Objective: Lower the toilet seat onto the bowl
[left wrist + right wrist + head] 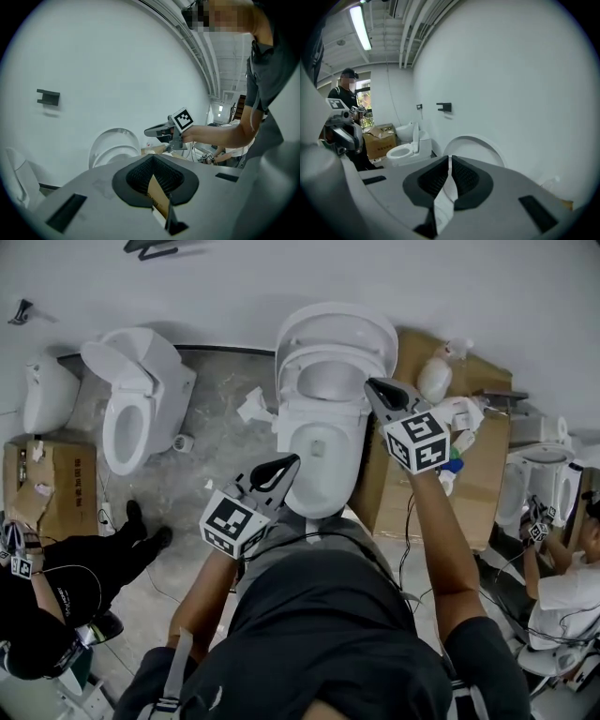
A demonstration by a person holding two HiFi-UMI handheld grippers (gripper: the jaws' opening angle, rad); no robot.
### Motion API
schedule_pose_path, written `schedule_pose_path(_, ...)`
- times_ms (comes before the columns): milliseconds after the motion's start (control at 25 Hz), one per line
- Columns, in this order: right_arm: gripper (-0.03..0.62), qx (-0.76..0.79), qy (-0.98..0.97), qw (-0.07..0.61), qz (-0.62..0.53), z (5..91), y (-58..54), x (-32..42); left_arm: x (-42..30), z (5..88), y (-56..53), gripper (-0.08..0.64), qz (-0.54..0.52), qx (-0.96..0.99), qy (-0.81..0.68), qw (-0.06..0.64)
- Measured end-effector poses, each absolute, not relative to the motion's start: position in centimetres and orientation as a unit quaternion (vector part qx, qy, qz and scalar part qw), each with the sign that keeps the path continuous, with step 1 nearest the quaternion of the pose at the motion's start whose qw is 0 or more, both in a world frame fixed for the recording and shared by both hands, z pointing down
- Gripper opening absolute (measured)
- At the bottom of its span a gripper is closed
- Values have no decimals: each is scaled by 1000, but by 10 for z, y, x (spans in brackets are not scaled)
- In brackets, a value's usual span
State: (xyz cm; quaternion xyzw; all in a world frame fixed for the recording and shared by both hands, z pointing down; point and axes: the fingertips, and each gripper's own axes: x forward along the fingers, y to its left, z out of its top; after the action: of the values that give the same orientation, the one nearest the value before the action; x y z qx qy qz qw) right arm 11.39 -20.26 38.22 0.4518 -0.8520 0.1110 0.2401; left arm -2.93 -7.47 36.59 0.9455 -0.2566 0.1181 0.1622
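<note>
A white toilet stands against the wall, its bowl open. The seat and the lid are both raised and lean on the wall. My right gripper is shut and empty, with its tips at the seat's right edge; I cannot tell if they touch. My left gripper is shut and empty beside the bowl's left front. In the left gripper view the raised lid and the right gripper show beyond the shut jaws. In the right gripper view the lid's arch rises behind the shut jaws.
A second toilet with its lid up stands to the left. Cardboard boxes sit at the left and at the right of the bowl. A white bottle stands on the right box. People crouch at the lower left and the far right.
</note>
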Motion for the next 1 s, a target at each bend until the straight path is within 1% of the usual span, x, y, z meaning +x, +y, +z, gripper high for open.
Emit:
schedule_pose_path(320,15,480,-816,317,54,421,-258,127,-44,382,-74,5,125,942,-255,181)
schedule_pose_path(360,30,482,-814,322,47,422,-264,129,-45,384,-74,5,125,941,-256,183)
schedule_pose_path(440,96,480,-811,331,48,429,-273,130,-48,387,-74,5,127,939,-259,185)
schedule_pose_path(480,101,475,-812,335,52,434,-276,130,-50,389,-74,5,128,939,-260,187)
schedule_pose_path(760,103,456,-797,390,61,473,-296,142,-47,395,-76,5,128,939,-258,188)
schedule_pose_path(1000,103,447,-787,418,75,501,-311,154,-41,401,-81,5,131,937,-256,200)
